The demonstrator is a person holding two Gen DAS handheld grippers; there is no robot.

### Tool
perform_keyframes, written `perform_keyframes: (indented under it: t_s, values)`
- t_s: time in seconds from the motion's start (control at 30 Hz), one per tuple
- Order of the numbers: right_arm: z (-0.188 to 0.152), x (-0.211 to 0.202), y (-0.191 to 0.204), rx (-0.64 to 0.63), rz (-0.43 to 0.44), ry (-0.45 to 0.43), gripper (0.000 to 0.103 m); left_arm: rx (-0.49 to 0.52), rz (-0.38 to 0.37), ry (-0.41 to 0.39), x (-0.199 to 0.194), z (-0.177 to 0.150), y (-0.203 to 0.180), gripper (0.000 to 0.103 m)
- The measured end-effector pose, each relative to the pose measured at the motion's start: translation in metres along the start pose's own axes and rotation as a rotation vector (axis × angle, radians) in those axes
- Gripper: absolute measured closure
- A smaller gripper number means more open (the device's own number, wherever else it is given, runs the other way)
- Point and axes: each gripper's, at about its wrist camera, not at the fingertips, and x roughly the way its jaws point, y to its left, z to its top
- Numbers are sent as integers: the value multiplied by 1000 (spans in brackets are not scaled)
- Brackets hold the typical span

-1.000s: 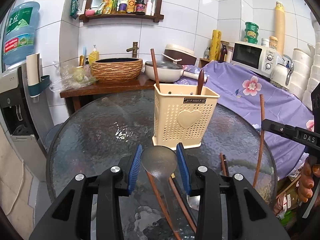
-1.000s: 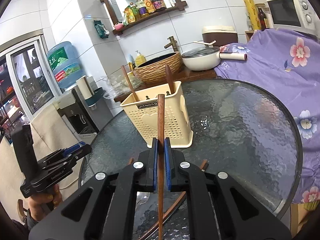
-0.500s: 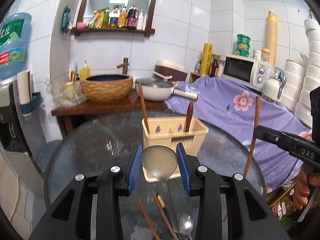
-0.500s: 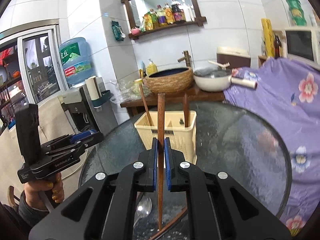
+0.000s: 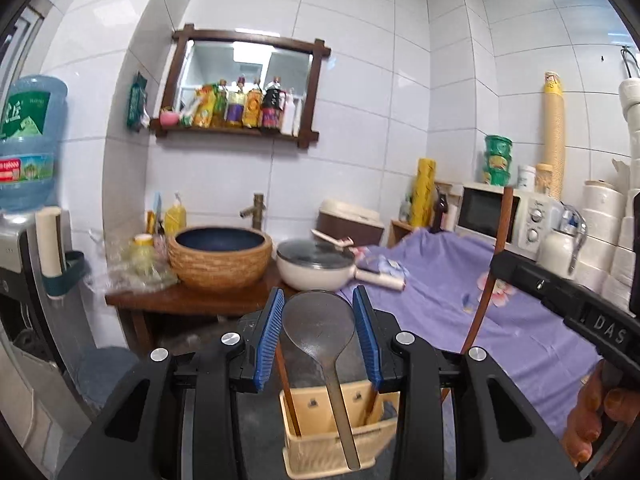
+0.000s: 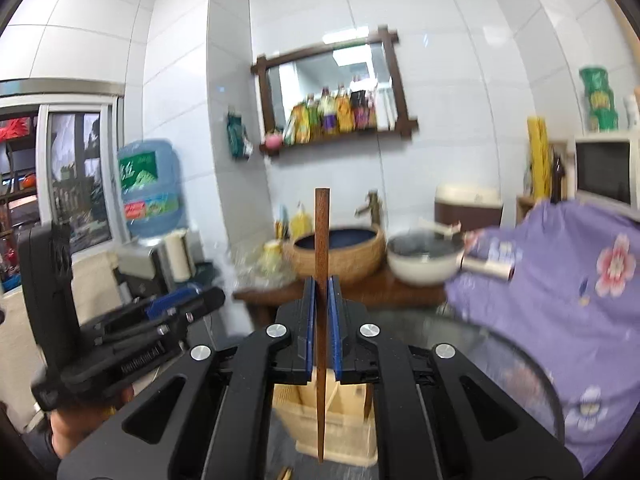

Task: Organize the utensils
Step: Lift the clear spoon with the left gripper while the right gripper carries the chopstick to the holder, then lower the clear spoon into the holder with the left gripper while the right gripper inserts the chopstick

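Note:
My left gripper (image 5: 319,322) is shut on a metal spoon (image 5: 320,330), bowl up between the blue pads, handle hanging down over the cream utensil holder (image 5: 320,446). Two wooden chopsticks stand in that holder. My right gripper (image 6: 321,304) is shut on a wooden chopstick (image 6: 321,240), held upright, its lower tip above the cream holder (image 6: 344,424). The right gripper also shows at the right of the left wrist view (image 5: 560,292), with its chopstick (image 5: 490,264). The left gripper shows at the left of the right wrist view (image 6: 172,308).
The holder stands on a round glass table (image 6: 500,364). Behind it a wooden counter (image 5: 192,300) carries a woven basin (image 5: 220,258) and a white pan (image 5: 316,268). A purple flowered cloth (image 5: 520,320) lies to the right, a water dispenser (image 5: 24,160) to the left.
Both grippers have risen and tilted up with their utensils. The holder has dropped low in both views, and the loose utensils on the table have left sight.

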Motion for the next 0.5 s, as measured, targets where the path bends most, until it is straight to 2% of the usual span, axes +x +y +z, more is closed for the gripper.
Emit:
perform_keyframes:
  t_s: [0.1,0.2,0.5]
  values:
    - [11,12,3,-16,-41,-65,96,9,56,-36,17,7,-2,68]
    - [7,25,4,-31,-83,-83,96,22,103,-55,33,3,-2,68]
    - [-49,63,-12,-26,-147,0,96,18,139,-3,66,-46,8,68]
